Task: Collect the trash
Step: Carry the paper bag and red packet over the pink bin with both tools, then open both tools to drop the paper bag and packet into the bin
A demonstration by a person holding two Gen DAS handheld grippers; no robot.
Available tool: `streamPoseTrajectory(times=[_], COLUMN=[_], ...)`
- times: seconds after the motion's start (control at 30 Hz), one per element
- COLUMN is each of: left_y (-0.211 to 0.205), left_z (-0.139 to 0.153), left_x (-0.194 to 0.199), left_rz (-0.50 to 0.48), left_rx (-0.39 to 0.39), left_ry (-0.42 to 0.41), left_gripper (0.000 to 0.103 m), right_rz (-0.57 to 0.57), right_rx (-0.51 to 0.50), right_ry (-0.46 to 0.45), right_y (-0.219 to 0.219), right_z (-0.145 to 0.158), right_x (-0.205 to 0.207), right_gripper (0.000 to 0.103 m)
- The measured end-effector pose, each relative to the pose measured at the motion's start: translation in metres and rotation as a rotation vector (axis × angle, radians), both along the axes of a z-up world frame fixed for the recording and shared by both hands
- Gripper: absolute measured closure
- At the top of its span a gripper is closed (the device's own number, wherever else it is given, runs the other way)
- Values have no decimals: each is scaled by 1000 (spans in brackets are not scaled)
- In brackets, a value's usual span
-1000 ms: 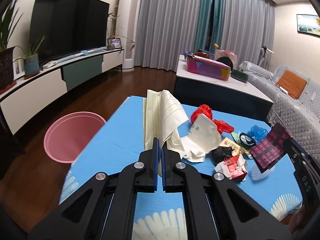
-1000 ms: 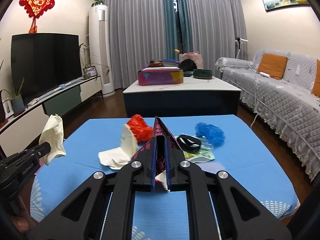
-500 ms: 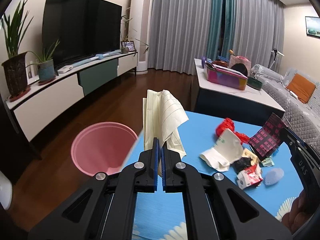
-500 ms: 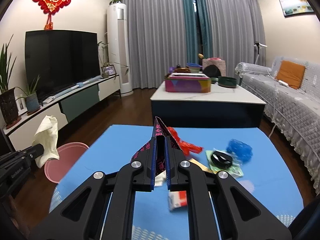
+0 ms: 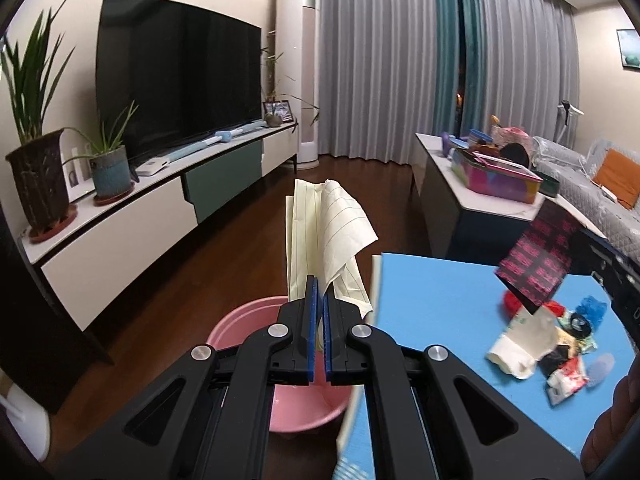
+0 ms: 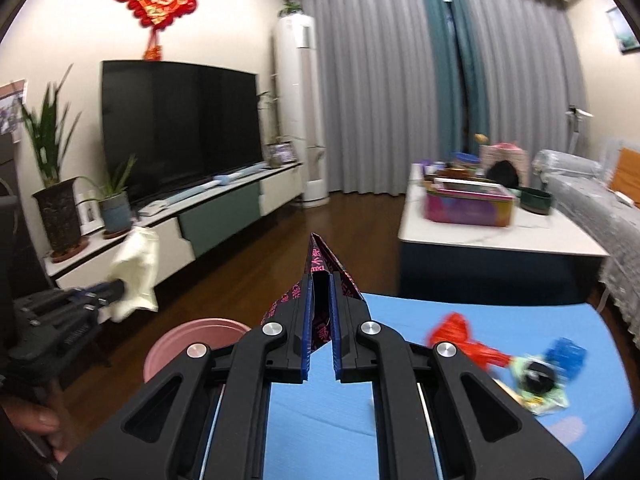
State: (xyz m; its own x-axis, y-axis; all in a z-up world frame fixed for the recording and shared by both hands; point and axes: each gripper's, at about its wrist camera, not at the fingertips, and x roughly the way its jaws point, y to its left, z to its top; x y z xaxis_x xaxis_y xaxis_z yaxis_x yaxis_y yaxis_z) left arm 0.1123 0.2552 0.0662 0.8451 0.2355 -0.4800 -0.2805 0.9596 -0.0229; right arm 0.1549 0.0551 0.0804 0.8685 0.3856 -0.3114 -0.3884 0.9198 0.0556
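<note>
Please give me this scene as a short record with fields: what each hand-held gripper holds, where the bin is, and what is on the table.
left hand-held gripper: shut on lined cream paper, above the pink bin
right hand-held gripper: shut on black wrapper with pink print
pink bin: on the wood floor, beside the blue table
blue table: several trash pieces lie there, among them a red piece and a blue piece

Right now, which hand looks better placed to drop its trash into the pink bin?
Probably the left. Its gripper holds the lined paper right above the pink bin. The right gripper, clamping a dark wrapper, is off to the side.
</note>
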Motion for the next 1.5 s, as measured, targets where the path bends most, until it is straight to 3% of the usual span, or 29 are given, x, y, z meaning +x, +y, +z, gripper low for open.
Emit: streamPoseTrajectory(times=[0.2,0.43,1.1,1.2,1.23,1.27,1.33,1.5], left_y=[35,66,97,97,99,100,105,102], left_z=[-10,-30,-60,-63,-63,-62,-58,-53], left_x=[14,25,48,51,50,49,46,44], left_rz=[50,69,64,79,88,95,110,106], left_rx=[-8,-28,-115,-106,-108,-114,-121,-124], left_ry=[-9,67,147,167,165,156,136,118], left_gripper=[100,100,100,91,80,77,77,74], right_rz=[97,167,203,214,211,206,187,177], right_rx=[-17,-50,-110,-126,-129,-128,-132,-134], right_ry=[-1,16,103,127,130,130,130,139], right_y=[59,113,153,156,155,154,150,139], right_z=[-12,-34,-80,-84,-84,-83,-83,-77], right_x=[19,42,78,82,83,84,85,85], right_gripper=[94,94,94,91,80,66,58,58])
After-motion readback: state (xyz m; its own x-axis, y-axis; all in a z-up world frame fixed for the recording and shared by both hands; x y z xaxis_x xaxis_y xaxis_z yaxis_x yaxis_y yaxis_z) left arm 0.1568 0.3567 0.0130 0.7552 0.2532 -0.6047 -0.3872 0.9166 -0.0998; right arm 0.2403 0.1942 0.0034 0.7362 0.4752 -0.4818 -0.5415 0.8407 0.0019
